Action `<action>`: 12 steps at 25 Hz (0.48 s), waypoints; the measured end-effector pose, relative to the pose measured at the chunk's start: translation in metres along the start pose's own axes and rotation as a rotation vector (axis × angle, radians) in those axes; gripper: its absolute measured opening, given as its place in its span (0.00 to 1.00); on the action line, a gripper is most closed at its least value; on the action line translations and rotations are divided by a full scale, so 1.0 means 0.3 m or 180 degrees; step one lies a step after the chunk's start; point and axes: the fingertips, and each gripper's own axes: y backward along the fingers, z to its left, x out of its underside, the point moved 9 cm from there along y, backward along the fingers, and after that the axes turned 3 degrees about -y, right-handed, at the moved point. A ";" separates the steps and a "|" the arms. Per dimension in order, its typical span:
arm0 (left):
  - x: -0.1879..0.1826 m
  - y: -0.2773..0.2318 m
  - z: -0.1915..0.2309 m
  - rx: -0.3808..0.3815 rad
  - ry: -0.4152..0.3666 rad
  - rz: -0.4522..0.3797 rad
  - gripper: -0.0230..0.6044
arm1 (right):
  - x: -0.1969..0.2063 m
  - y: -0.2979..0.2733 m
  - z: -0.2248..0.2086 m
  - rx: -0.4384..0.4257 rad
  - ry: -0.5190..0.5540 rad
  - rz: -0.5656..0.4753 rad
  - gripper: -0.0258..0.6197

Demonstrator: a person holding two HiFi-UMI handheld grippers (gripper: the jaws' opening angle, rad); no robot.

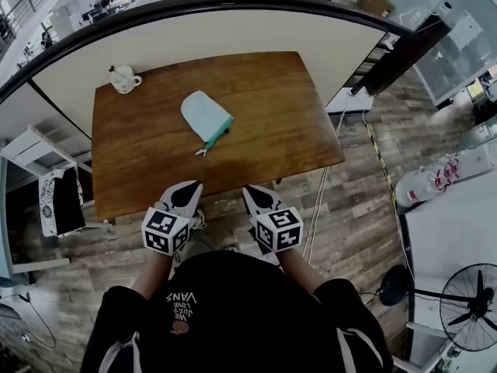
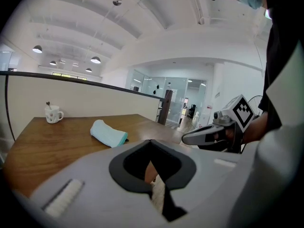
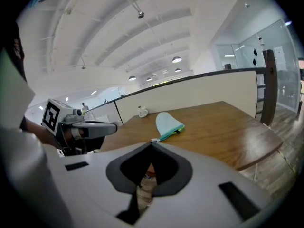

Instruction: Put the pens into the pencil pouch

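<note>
Table point(image 1: 140, 169); left gripper point(image 1: 189, 189) and right gripper point(image 1: 251, 193) closed and empty at its near edge; pouch point(image 1: 206, 115) near its middle.
The wooden table backs onto a white panel. Both grippers are held side by side, tips toward the far edge, each pair of jaws pressed together with nothing between. The pale blue pouch lies flat and slanted, well apart from both tips. A white mug point(image 1: 124, 78) stands in the far left corner.
</note>
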 end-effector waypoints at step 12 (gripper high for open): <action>0.066 0.127 -0.101 -0.0254 -0.0010 -0.0025 0.05 | 0.053 0.103 0.046 -0.0031 0.0106 0.0011 0.06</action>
